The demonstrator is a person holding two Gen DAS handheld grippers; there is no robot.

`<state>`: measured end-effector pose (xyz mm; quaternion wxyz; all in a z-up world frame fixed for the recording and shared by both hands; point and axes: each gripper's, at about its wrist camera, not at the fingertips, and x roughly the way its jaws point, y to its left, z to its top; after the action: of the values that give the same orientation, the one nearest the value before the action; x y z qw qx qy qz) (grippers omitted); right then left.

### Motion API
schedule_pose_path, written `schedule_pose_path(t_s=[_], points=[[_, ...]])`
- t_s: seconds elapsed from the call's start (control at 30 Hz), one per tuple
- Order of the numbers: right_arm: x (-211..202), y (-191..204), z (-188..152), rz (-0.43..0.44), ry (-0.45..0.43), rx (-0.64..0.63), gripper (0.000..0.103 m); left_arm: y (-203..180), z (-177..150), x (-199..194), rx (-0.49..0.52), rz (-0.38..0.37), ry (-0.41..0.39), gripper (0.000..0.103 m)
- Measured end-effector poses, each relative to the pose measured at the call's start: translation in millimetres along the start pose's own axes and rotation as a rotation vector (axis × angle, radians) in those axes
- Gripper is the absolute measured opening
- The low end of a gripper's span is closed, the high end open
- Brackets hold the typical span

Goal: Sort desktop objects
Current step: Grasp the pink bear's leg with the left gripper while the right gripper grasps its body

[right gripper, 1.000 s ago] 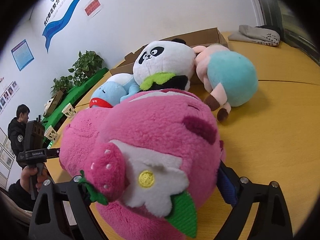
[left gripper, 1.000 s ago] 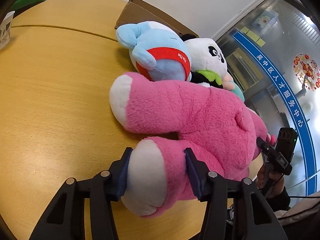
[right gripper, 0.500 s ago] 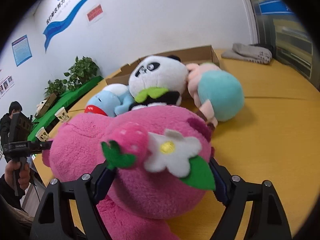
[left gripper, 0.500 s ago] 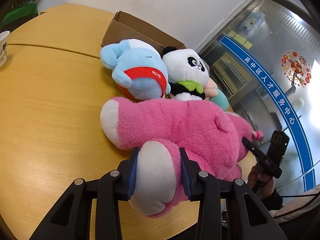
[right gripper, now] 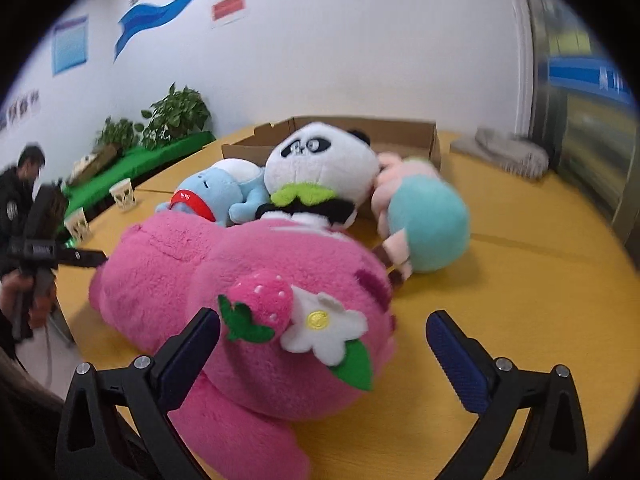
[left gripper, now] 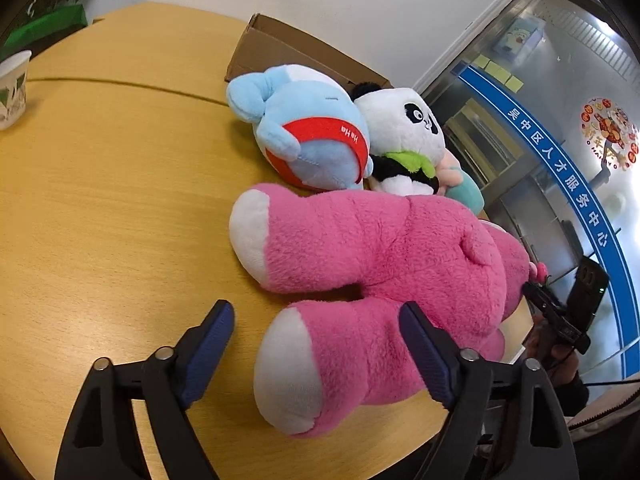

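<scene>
While both jaws are opening, the pink plush bear (left gripper: pixel 384 272) lies on its side on the wooden surface (left gripper: pixel 100 208), lower centre of both frames. Left gripper (left gripper: pixel 316 344) straddles the bear's near leg, pads clear of the fur, nothing pressed. Right gripper (right gripper: pixel 324 344) straddles the bear's head by the strawberry and flower trim (right gripper: pixel 296 320), also released and not pinching. Bear rests against the row of smaller toys: blue plush (left gripper: pixel 308 132), panda (left gripper: pixel 404 136), teal and pink plush (right gripper: pixel 424 220), all just in front of the cardboard box (right gripper: pixel 400 132) in the upper middle. Paper cup (left gripper: pixel 12 88) at far left edge, well apart

Handling guess: bear is soft, light, bulky, squashes a lot, fur gives decent friction, not fragile. One-point grip likely lets it flop and swing. Best holds look like a leg or the thick torso, deep bite into stuffing; avoid the sewn trim, may tear. Neighbours are touching, so dragging could shove them
</scene>
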<state>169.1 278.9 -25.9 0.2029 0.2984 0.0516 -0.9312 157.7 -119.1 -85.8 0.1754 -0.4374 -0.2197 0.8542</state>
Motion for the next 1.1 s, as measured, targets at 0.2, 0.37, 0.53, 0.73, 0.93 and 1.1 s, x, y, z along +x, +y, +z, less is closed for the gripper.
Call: schedule_pose_path(t_s=[0.2, 0.37, 0.53, 0.73, 0.93, 1.1], points=[[23, -29, 0, 0.189, 0.087, 0.202, 0.103, -2, -9, 15, 0.008, -0.098, 0.063, 0.098], [56, -14, -4, 0.227, 0.181, 0.191, 0.103, 7, -11, 22, -0.044, -0.075, 0.066, 0.071], [53, -14, -5, 0.206, 0.146, 0.2, 0.091, 20, -13, 19, -0.1, -0.087, 0.052, 0.054], [36, -2, -6, 0.114, 0.062, 0.116, 0.085, 15, -10, 18, -0.074, -0.068, 0.061, 0.051], [40, -4, -7, 0.119, 0.079, 0.117, 0.09, 6, -7, 19, -0.017, -0.016, 0.064, 0.056], [42, -4, -7, 0.107, 0.085, 0.123, 0.09, 3, -7, 22, 0.002, 0.016, 0.049, 0.064]])
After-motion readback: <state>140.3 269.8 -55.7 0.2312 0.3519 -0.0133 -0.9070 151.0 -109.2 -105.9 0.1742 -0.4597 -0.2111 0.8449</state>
